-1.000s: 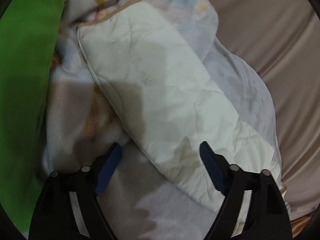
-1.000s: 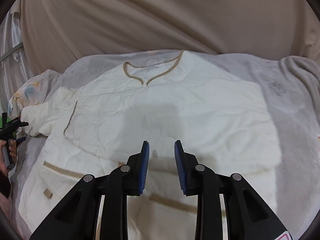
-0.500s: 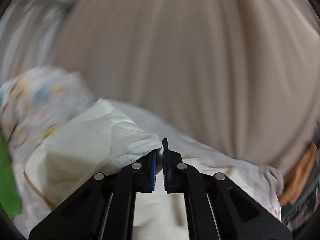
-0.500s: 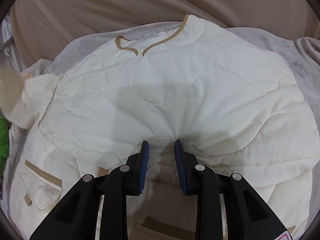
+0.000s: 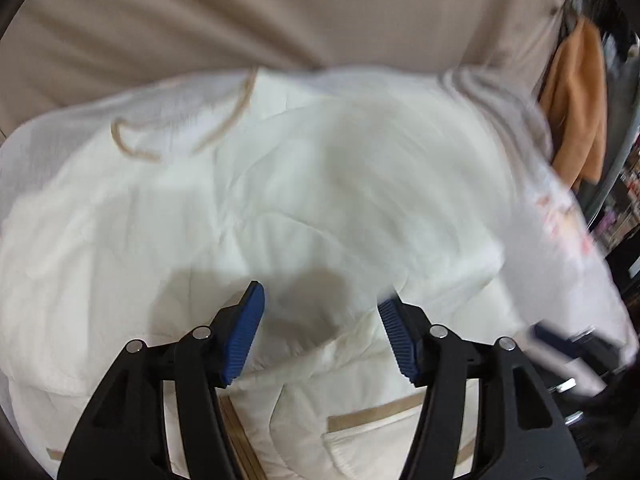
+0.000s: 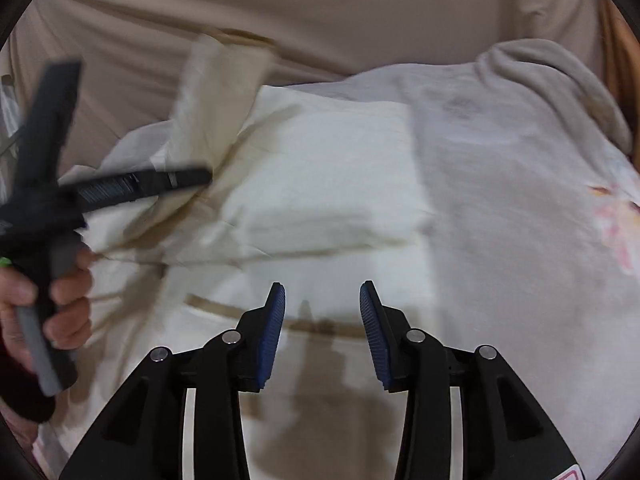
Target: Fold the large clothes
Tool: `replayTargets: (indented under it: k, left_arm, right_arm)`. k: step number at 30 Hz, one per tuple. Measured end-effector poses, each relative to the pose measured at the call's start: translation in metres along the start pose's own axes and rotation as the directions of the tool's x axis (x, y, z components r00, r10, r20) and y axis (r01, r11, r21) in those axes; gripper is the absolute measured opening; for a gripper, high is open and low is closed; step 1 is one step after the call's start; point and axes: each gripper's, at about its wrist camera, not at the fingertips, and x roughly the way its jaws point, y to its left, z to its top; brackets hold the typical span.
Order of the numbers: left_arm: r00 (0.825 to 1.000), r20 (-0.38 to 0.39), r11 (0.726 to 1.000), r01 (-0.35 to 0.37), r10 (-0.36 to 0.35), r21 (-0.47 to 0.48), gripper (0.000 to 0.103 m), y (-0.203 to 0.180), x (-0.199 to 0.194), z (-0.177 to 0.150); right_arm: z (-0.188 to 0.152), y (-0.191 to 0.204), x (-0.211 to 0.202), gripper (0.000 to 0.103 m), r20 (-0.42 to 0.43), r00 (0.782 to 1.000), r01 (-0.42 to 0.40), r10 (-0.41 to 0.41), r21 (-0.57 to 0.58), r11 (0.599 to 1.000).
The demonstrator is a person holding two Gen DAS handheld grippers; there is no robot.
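Observation:
A cream quilted jacket (image 5: 304, 200) with tan trim lies on the bed, its tan collar (image 5: 224, 128) at the far left. Its sides are folded in over the body (image 6: 320, 184). My left gripper (image 5: 320, 328) is open and empty just above the jacket's lower part, near a tan-edged pocket (image 5: 376, 416). My right gripper (image 6: 322, 332) is open and empty over the jacket's tan-trimmed pocket (image 6: 224, 308). The left gripper also shows blurred in the right wrist view (image 6: 132, 188), with a sleeve (image 6: 216, 92) dropping beside it.
A pale printed bedsheet (image 6: 520, 208) covers the bed, with a grey blanket (image 6: 560, 76) bunched at the far right. A beige curtain (image 5: 280, 12) hangs behind. An orange garment (image 5: 576, 100) hangs at the right edge.
The left gripper carried the sleeve across over the jacket and opened, letting it go. The right gripper opened wider and shifted to the jacket's right side.

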Motion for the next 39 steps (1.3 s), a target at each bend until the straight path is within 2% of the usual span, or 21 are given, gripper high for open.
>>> replayTargets:
  k: [1, 2, 4, 6, 9, 12, 16, 20, 24, 25, 26, 28, 29, 30, 32, 35, 36, 37, 38, 39]
  left_arm:
    - [0.999, -0.032, 1.000, 0.021, -0.022, -0.013, 0.057, 0.004, 0.003, -0.009]
    - [0.999, -0.032, 0.999, 0.038, -0.038, -0.023, 0.058, 0.010, 0.001, -0.012]
    - [0.999, -0.001, 0.998, 0.053, -0.053, -0.029, 0.063, 0.022, -0.021, -0.022]
    - [0.997, 0.057, 0.998, 0.046, -0.043, -0.044, 0.076, 0.038, -0.045, -0.026]
    - [0.990, 0.142, 0.996, -0.007, 0.020, -0.090, 0.087, 0.073, -0.089, -0.026]
    - [0.985, 0.156, 0.982, -0.045, 0.075, -0.185, 0.087, 0.120, -0.111, -0.026]
    - [0.989, 0.132, 0.928, -0.011, 0.065, -0.372, 0.091, 0.184, -0.125, -0.054]
    - [0.996, 0.092, 0.876, 0.029, 0.017, -0.482, 0.091, 0.225, -0.123, -0.083]
    - [0.992, 0.116, 0.801, 0.113, -0.054, -0.588, 0.091, 0.256, -0.111, -0.092]
    - [0.992, 0.111, 0.787, 0.120, -0.066, -0.606, 0.091, 0.261, -0.104, -0.091]
    - [0.992, 0.103, 0.770, 0.123, -0.075, -0.626, 0.091, 0.265, -0.097, -0.090]
    - [0.993, 0.087, 0.743, 0.115, -0.077, -0.659, 0.075, 0.272, -0.083, -0.085]
    - [0.994, 0.082, 0.746, 0.107, -0.070, -0.657, 0.049, 0.274, -0.080, -0.079]
    - [0.996, 0.074, 0.757, 0.079, -0.041, -0.649, 0.035, 0.275, -0.081, -0.072]
    - [0.990, 0.140, 0.765, 0.088, 0.003, -0.638, 0.026, 0.277, -0.097, -0.059]
    - [0.971, 0.217, 0.791, 0.055, 0.099, -0.610, 0.021, 0.275, -0.119, -0.047]
    - [0.968, 0.217, 0.800, 0.029, 0.127, -0.600, 0.021, 0.274, -0.120, -0.048]
    - [0.968, 0.202, 0.811, -0.003, 0.149, -0.584, 0.021, 0.271, -0.114, -0.050]
    - [0.970, 0.180, 0.819, -0.029, 0.161, -0.573, 0.021, 0.270, -0.105, -0.053]
    - [0.975, 0.140, 0.826, -0.068, 0.175, -0.559, 0.021, 0.268, -0.091, -0.059]
  right_arm:
    - [-0.003, -0.007, -0.004, 0.044, 0.002, 1.000, 0.008, -0.008, 0.009, 1.000]
    - [-0.005, -0.013, -0.008, 0.046, 0.009, 1.000, 0.008, -0.009, 0.021, 1.000]
    - [-0.004, -0.016, -0.008, 0.049, 0.017, 1.000, -0.014, 0.014, 0.034, 0.999]
    - [0.004, -0.011, -0.004, 0.053, 0.014, 0.998, -0.055, 0.055, 0.028, 0.998]
    - [0.020, 0.003, 0.004, 0.060, 0.012, 0.995, -0.100, 0.099, 0.012, 0.995]
    - [0.038, 0.014, 0.015, 0.062, 0.006, 0.992, -0.128, 0.127, 0.013, 0.992]
    - [0.060, 0.017, 0.036, 0.064, -0.020, 0.988, -0.150, 0.152, 0.061, 0.987]
    - [0.072, 0.009, 0.063, 0.064, -0.063, 0.976, -0.193, 0.207, 0.173, 0.966]
    - [0.075, 0.007, 0.091, 0.065, -0.093, 0.964, -0.214, 0.249, 0.281, 0.935]
    - [0.077, 0.011, 0.094, 0.061, -0.098, 0.963, -0.215, 0.250, 0.278, 0.936]
    - [0.080, 0.018, 0.096, 0.046, -0.104, 0.965, -0.207, 0.242, 0.267, 0.941]
    - [0.091, 0.038, 0.095, 0.012, -0.119, 0.962, -0.219, 0.247, 0.206, 0.954]
    - [0.098, 0.048, 0.086, 0.012, -0.085, 0.967, -0.223, 0.241, 0.178, 0.958]
    - [0.108, 0.062, 0.069, 0.012, -0.023, 0.970, -0.236, 0.240, 0.118, 0.965]
    - [0.124, 0.093, 0.020, 0.011, 0.131, 0.950, -0.282, 0.283, -0.030, 0.959]
    - [0.128, 0.115, -0.039, 0.011, 0.326, 0.875, -0.314, 0.359, -0.183, 0.932]
    - [0.125, 0.115, -0.042, 0.011, 0.357, 0.873, -0.276, 0.332, -0.200, 0.940]
    - [0.123, 0.110, -0.030, 0.011, 0.347, 0.894, -0.229, 0.283, -0.188, 0.955]
    - [0.122, 0.103, -0.007, 0.011, 0.298, 0.928, -0.183, 0.223, -0.157, 0.970]
    - [0.119, 0.092, 0.031, 0.011, 0.198, 0.969, -0.126, 0.147, -0.113, 0.985]
